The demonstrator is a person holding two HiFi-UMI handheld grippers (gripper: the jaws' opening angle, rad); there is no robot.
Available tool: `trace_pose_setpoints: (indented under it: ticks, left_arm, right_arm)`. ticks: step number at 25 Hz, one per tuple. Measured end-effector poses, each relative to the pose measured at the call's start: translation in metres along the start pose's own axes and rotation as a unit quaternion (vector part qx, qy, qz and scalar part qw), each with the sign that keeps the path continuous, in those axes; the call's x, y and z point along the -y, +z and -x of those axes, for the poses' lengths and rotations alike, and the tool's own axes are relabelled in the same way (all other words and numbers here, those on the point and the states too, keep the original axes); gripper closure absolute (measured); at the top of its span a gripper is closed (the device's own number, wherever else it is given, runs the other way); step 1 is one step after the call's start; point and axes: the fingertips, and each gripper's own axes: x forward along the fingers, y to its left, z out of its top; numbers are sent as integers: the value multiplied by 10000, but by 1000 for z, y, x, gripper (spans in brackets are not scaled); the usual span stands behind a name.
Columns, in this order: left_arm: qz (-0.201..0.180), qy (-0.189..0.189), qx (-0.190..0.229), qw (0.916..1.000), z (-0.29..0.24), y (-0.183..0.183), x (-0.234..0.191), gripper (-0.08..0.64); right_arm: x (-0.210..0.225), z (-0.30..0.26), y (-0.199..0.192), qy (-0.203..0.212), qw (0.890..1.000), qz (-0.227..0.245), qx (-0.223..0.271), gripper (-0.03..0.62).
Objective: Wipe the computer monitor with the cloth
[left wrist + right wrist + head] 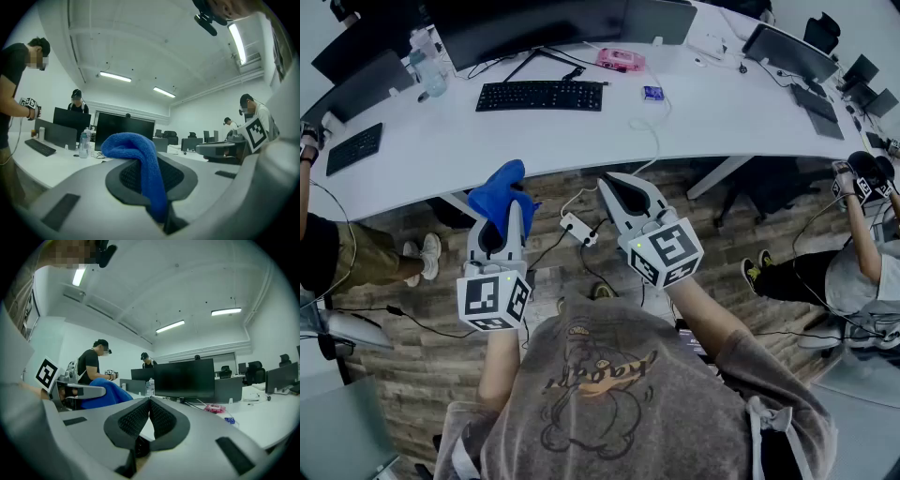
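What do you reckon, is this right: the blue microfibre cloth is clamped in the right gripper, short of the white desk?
No. The blue microfibre cloth is clamped in the left gripper, short of the white desk; the left gripper view shows it between those jaws. The right gripper is shut, empty.

A white desk (pixel 712 112) curves across the top. On it: a keyboard (pixel 540 96) at 12 o'clock, a monitor (pixel 534 28) behind it, a pink pack (pixel 622 59) at 1, a bottle (pixel 427 66) at 11, and a second keyboard (pixel 354 148) at 10.
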Motion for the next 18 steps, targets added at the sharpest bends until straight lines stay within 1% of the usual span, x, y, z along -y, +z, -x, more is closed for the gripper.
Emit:
trace_pose_setpoints:
  ticks: [5, 12, 15, 18]
  left_arm:
    - [74, 10, -41, 10000, 2, -4, -3, 512]
    - [75, -180, -91, 9998, 9, -6, -7, 512]
    - [68, -280, -76, 9996, 13, -8, -13, 512]
    - [39, -334, -128, 9994, 15, -17, -18, 512]
  right_arm:
    - [-1, -1, 0, 21, 10000, 39, -14, 571]
    - [-20, 2, 9, 319, 9994, -30, 146, 569]
    - [-26, 4, 15, 437, 9987, 17, 266, 569]
    - [-26, 9, 15, 384, 9987, 45, 316, 569]
